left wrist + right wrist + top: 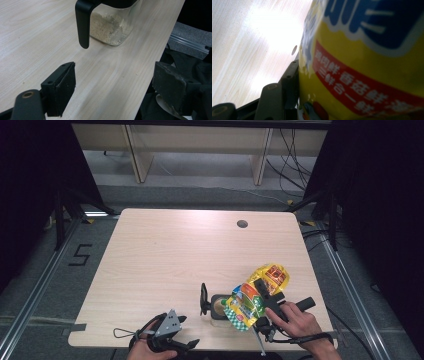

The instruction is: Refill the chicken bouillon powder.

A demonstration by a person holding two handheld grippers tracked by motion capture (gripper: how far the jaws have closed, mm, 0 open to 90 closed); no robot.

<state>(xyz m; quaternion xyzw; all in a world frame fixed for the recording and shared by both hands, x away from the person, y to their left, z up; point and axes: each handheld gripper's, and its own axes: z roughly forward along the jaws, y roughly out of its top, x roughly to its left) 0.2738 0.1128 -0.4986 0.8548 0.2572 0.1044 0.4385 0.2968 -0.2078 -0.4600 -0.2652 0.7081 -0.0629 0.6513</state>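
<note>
Glossy yellow bag clenched by right gripper over clear squarish jar; left gripper released

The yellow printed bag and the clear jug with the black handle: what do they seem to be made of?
The yellow printed bag looks like thin glossy plastic film: it creases and reflects light in the right gripper view. The clear jug with the black handle seems to be transparent plastic or glass; pale crumbs show through its wall. Which of the two is uncertain. Its handle looks like matte black plastic.

A taped "5" marks the floor left of the table.
</note>
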